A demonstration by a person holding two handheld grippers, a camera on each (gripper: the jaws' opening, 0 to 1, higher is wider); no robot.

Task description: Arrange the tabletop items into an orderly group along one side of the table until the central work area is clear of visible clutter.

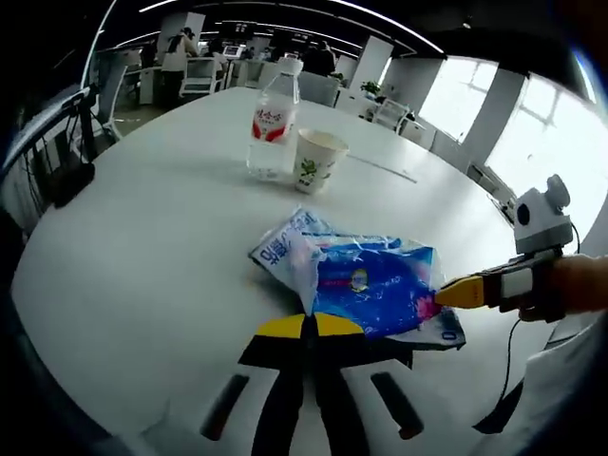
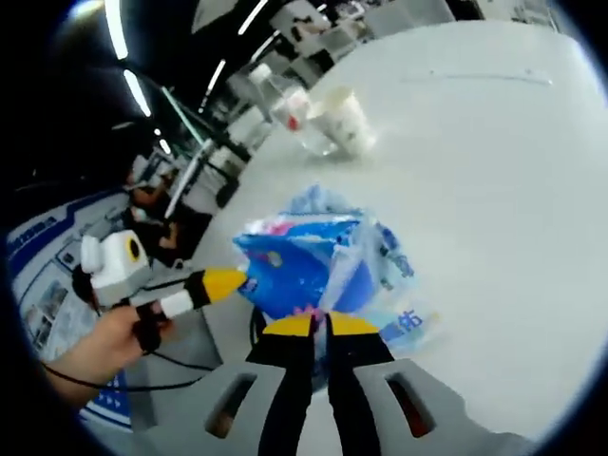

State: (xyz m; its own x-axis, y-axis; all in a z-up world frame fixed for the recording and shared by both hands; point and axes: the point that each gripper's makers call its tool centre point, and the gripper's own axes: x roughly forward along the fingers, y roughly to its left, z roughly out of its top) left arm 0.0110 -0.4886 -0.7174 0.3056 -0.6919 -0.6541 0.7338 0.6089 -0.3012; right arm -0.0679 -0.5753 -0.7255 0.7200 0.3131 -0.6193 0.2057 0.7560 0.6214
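Note:
A blue and clear plastic packet (image 1: 370, 280) lies crumpled near the front of the white table (image 1: 142, 247). My left gripper (image 1: 309, 321) is shut on its near edge. My right gripper (image 1: 446, 293), held by a hand, comes in from the right with its yellow tips closed on the packet's right edge. In the right gripper view the packet (image 2: 304, 261) is pinched by my right gripper (image 2: 321, 321), with the left gripper (image 2: 236, 280) at its left side. Further back, a water bottle (image 1: 274, 123) with a red label stands beside a paper cup (image 1: 318, 160).
A thin pale strip (image 1: 380, 168) lies on the table behind the cup. A dark object (image 1: 66, 180) sits by the left table edge. Office chairs and desks stand beyond the far side. The bottle (image 2: 290, 109) and cup (image 2: 347, 119) stand close together.

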